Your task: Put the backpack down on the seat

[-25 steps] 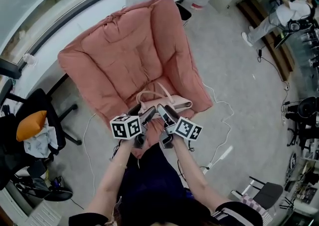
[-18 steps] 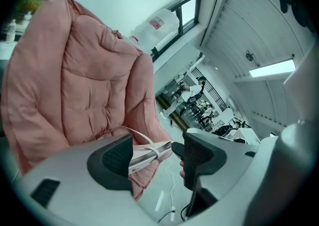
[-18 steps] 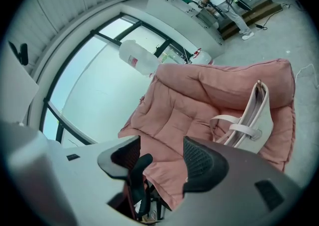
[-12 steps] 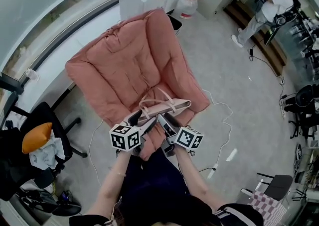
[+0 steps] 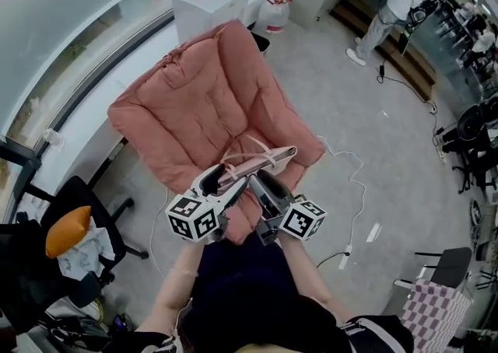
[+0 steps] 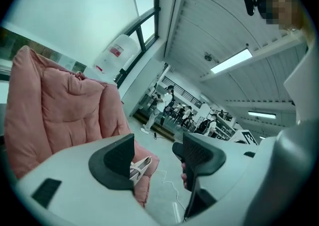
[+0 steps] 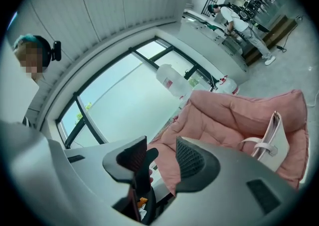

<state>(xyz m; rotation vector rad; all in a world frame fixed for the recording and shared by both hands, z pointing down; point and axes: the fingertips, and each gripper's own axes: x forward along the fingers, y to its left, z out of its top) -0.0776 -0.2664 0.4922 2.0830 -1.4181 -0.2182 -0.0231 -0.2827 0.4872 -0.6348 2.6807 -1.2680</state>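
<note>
A pale pink bag (image 5: 263, 160) with looped handles lies on the front of the seat of a pink cushioned armchair (image 5: 198, 106). Both grippers hover just in front of it, over the person's lap. My left gripper (image 5: 222, 183) is open and empty; in the left gripper view (image 6: 154, 158) the bag (image 6: 140, 167) peeks out past the left jaw, beside the armchair (image 6: 60, 115). My right gripper (image 5: 263, 186) has nothing between its jaws, which are closing. The right gripper view (image 7: 162, 158) shows the bag (image 7: 277, 138) standing against the armchair (image 7: 224, 118) at the right.
A black office chair (image 5: 78, 211) carrying an orange thing stands at the left. Behind the armchair are a white cabinet (image 5: 208, 3) and a water jug (image 5: 272, 11). A white cable (image 5: 355, 182) trails on the floor at the right. A person (image 5: 393, 1) stands far back right.
Both grippers have drawn back a little from the bag toward the person. The bag stays on the seat front. The head view has swung, so the armchair sits higher in view.
</note>
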